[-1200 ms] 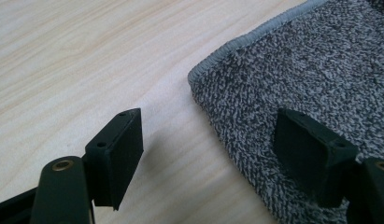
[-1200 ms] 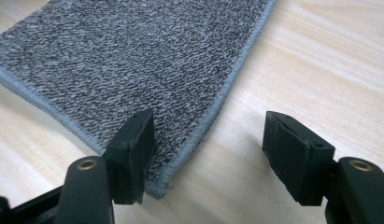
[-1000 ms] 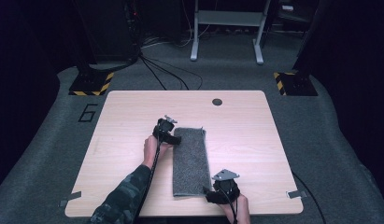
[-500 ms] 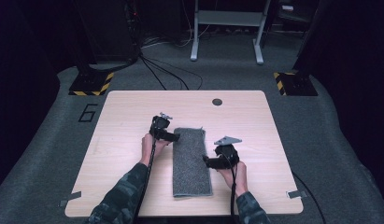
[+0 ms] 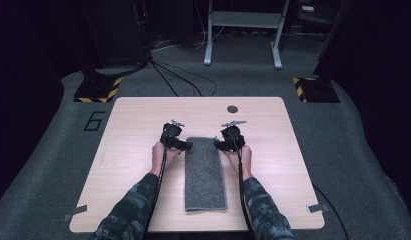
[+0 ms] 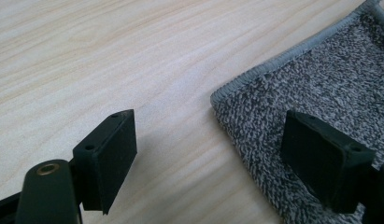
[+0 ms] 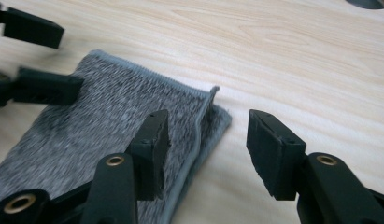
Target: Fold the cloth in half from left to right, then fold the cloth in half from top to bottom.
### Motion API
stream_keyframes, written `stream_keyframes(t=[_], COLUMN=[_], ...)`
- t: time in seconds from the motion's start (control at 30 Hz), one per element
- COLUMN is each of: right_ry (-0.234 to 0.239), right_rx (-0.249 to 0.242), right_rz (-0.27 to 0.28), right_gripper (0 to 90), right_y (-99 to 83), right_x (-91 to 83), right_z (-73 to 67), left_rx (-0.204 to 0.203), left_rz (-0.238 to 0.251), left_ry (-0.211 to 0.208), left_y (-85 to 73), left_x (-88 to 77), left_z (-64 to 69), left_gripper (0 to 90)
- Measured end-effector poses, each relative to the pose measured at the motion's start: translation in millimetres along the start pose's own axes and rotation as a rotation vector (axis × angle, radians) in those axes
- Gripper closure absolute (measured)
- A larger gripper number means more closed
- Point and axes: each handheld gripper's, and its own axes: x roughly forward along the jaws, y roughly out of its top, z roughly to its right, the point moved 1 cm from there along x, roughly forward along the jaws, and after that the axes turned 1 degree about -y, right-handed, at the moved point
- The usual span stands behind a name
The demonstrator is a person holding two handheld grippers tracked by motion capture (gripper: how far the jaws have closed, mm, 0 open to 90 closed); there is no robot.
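A grey towel (image 5: 205, 174), folded into a long strip, lies lengthwise on the wooden table (image 5: 133, 125). My left gripper (image 5: 184, 145) is at its far left corner, my right gripper (image 5: 217, 145) at its far right corner. The left gripper (image 6: 213, 149) is open, one jaw over bare wood and the other over the towel's (image 6: 330, 88) corner. The right gripper (image 7: 206, 140) is open too, its jaws straddling the towel's (image 7: 110, 116) layered far right corner, where the edges sit slightly offset. The left gripper's fingers (image 7: 40, 88) show at the upper left of the right gripper view.
A round dark hole (image 5: 232, 109) sits in the table beyond the towel. Bare wood extends to both sides of the towel. Black stands, cables and a metal frame stand on the grey floor behind the table.
My right gripper has moved from the towel's near right corner up along its right edge to the far right corner. The left gripper has stayed at the far left corner.
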Motion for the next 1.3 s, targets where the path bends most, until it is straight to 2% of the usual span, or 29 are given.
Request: stream_keyframes(t=[0.03, 0.13, 0.17, 0.2, 0.27, 0.3, 0.37, 0.5, 0.63, 0.7, 0.73, 0.9, 1.07, 1.13, 1.27, 1.3], right_ry=[-0.005, -0.050, -0.050, -0.071, -0.098, -0.101, -0.094, -0.080, -0.051, -0.047, -0.036, 0.002, 0.007, 0.004, -0.004, -0.009], right_rx=[-0.001, -0.021, -0.021, -0.021, -0.024, -0.020, -0.005, -0.034, -0.046, -0.051, -0.058, -0.055, -0.044, -0.025, -0.054, -0.046], right_rz=[-0.006, -0.024, -0.024, -0.038, -0.066, -0.063, -0.067, -0.073, -0.069, -0.072, -0.074, -0.070, -0.083, -0.103, -0.095, -0.090], right_gripper=[49.0, 52.2, 52.2, 54.4, 56.2, 56.9, 57.7, 63.2, 69.8, 71.3, 74.9, 82.2, 86.4, 87.1, 88.0, 88.1], right_y=[2.4, 5.7, 5.7, 5.5, 5.2, 5.2, 5.2, 5.4, 5.3, 5.5, 5.8, 4.7, 5.9, 8.0, 7.1, 6.6], right_x=[4.9, 18.7, 18.7, 27.8, 35.1, 37.4, 37.6, 38.3, 38.5, 38.5, 38.7, 38.5, 39.0, 39.1, 38.5, 38.3], right_z=[0.4, 0.5, 0.5, 3.7, 7.9, 10.2, 11.8, 11.1, 11.1, 10.8, 11.1, 12.7, 11.6, 10.8, 8.6, 8.8], left_rx=[-0.005, 0.011, 0.011, 0.016, 0.021, 0.016, 0.016, -0.002, -0.003, -0.003, 0.009, 0.039, 0.047, 0.034, 0.022, 0.022], left_rz=[0.007, -0.012, -0.012, -0.021, -0.023, -0.020, -0.020, 0.009, 0.005, 0.006, 0.010, 0.010, 0.013, 0.020, 0.020, 0.020], left_ry=[0.002, 0.001, 0.001, 0.000, 0.000, -0.002, -0.001, -0.009, -0.016, -0.024, -0.031, -0.045, -0.074, -0.087, -0.098, -0.098], left_y=[0.3, 1.7, 1.7, 1.9, 2.5, 2.7, 3.1, 5.0, 5.3, 5.7, 6.0, 7.5, 7.7, 7.0, 6.1, 6.1], left_x=[0.8, 3.1, 3.1, 4.8, 4.8, 4.7, 4.3, 5.5, 7.8, 7.4, 7.3, 8.0, 8.7, 9.0, 8.4, 8.4], left_z=[0.5, 0.6, 0.6, 0.9, 0.5, 0.5, 0.0, -3.2, -2.2, -2.0, -0.8, 3.6, 5.1, 4.6, 4.7, 4.7], left_gripper=[18.2, 18.7, 18.7, 19.0, 19.1, 19.2, 19.4, 23.3, 28.7, 35.9, 39.1, 55.3, 75.5, 80.3, 86.0, 86.5])
